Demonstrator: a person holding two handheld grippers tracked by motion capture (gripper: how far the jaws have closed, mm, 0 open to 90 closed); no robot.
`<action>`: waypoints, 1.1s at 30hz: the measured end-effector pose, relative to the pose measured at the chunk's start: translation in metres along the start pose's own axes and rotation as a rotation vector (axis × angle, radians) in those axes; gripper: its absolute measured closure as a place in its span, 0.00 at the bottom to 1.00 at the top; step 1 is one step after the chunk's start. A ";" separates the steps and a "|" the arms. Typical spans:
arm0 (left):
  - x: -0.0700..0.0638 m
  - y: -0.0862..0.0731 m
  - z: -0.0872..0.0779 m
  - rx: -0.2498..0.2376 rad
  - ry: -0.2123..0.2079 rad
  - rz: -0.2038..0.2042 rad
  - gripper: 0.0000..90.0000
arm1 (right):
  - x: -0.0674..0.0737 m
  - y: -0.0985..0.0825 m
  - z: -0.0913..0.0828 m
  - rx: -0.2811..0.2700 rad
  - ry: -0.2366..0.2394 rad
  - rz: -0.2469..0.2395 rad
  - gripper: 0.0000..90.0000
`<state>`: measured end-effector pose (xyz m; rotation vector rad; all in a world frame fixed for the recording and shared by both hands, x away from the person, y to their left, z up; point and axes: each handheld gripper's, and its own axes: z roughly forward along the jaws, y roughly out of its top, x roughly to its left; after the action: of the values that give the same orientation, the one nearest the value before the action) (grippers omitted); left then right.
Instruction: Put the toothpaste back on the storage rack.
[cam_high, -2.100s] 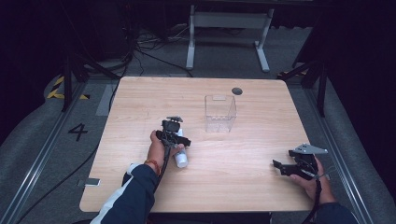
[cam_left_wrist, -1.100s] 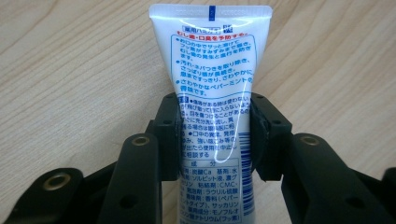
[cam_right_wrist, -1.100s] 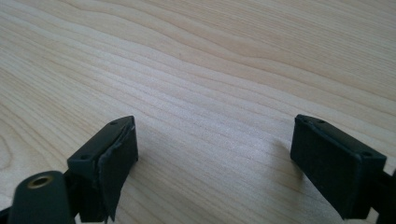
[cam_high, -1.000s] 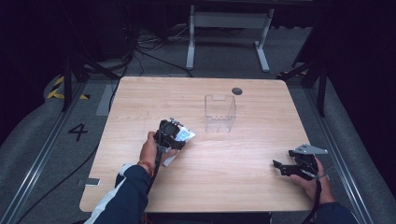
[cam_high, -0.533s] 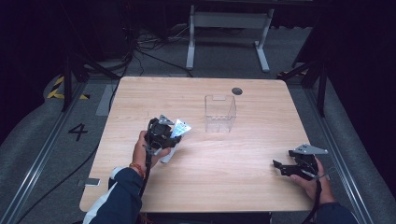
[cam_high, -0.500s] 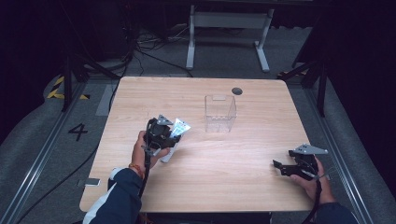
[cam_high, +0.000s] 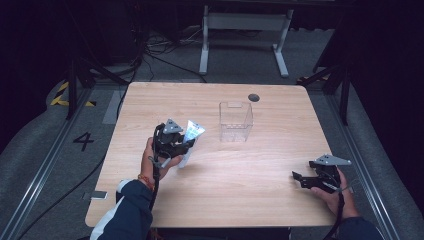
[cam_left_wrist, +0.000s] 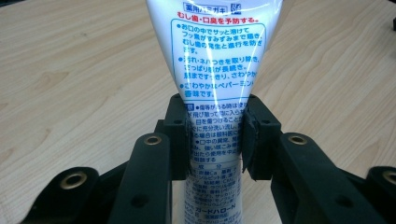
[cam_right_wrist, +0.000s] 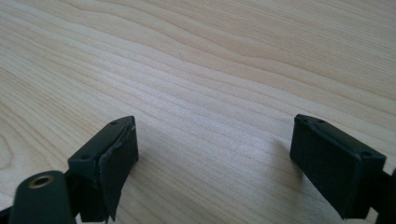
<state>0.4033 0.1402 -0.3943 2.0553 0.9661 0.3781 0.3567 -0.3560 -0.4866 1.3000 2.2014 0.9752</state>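
Note:
A white toothpaste tube (cam_high: 191, 136) with blue and red print is held above the left half of the wooden table (cam_high: 215, 200), its crimped end pointing up and away. My left gripper (cam_high: 184, 147) is shut on it. In the left gripper view both pads press the lower part of the tube (cam_left_wrist: 218, 56), with the left gripper (cam_left_wrist: 215, 140) clamped just below the printed block. My right gripper (cam_high: 296, 177) rests low at the table's right front. In the right gripper view the right gripper (cam_right_wrist: 219, 149) stands open over bare wood.
A clear plastic box (cam_high: 235, 122) stands upright behind the table's middle, to the right of the held tube. A small dark round disc (cam_high: 254, 97) lies near the far edge. A metal stand (cam_high: 242, 30) is on the floor beyond the table.
The left hand has raised the tube off the table and drawn it a little left, tipping it more upright. The right gripper has stayed where it was.

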 end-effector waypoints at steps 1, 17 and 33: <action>0.000 0.002 0.000 -0.004 0.002 0.006 0.76 | 0.000 0.000 0.000 0.000 0.000 0.000 0.17; 0.003 0.038 -0.013 -0.116 0.003 0.013 0.76 | 0.000 0.000 0.000 -0.001 0.002 0.000 0.17; -0.006 0.077 -0.012 -0.180 0.003 0.100 0.76 | 0.000 0.000 0.000 0.000 0.003 -0.001 0.17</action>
<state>0.4314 0.1130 -0.3266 1.9439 0.8025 0.5023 0.3569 -0.3562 -0.4866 1.2984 2.2037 0.9775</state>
